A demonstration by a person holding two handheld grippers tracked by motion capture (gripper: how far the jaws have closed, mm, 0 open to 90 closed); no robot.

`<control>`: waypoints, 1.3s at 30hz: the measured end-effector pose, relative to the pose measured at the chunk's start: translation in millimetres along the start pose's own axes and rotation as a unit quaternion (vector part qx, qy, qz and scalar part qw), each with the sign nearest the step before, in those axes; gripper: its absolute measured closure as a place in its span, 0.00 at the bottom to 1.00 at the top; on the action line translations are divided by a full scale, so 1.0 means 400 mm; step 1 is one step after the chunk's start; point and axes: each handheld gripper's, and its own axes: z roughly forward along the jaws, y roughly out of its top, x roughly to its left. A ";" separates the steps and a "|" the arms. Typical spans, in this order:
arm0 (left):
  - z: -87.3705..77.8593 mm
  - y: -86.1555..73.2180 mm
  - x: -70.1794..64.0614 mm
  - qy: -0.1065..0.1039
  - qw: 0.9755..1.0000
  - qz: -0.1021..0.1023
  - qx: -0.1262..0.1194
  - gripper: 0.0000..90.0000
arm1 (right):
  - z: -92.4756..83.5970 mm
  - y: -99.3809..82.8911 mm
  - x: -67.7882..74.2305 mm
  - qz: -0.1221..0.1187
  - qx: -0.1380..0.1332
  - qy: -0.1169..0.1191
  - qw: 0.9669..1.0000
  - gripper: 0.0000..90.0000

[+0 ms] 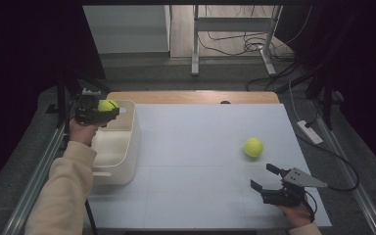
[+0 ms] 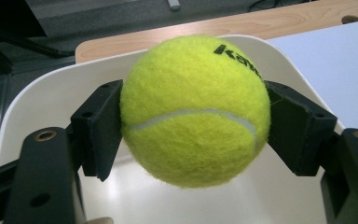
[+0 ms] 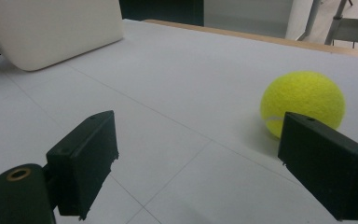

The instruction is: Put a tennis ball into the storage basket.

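My left gripper (image 1: 108, 110) clamps a ball (image 1: 107, 105) over the bin (image 1: 127, 147). My right gripper (image 1: 266, 177) gapes empty near a second ball (image 1: 253, 147) on the table (image 1: 196, 161).

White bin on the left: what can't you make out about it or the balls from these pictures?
- White bin floor: in the high view the left forearm hides part; in the left gripper view the held tennis ball blocks it.
- Ball's black lettering, left gripper view: curves out of sight.
- Loose tennis ball, right gripper view: the right jaw hides its lower edge.
- Bin, right gripper view: cut by the top edge.
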 end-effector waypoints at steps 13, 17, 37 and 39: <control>-0.006 0.000 -0.002 -0.001 1.000 -0.003 -0.006 0.30 | -0.001 0.000 0.000 0.000 -0.001 0.000 1.000 0.13; -0.019 0.002 -0.010 -0.006 1.000 -0.004 -0.030 0.22 | -0.001 0.000 -0.001 0.000 -0.001 0.000 1.000 0.13; -0.081 -0.005 -0.068 -0.074 0.993 0.011 -0.093 0.10 | -0.001 0.002 -0.002 0.002 -0.003 0.000 1.000 0.13; -0.092 -0.013 -0.077 -0.089 0.991 0.015 -0.102 0.11 | 0.001 0.003 -0.004 0.003 -0.004 0.000 1.000 0.13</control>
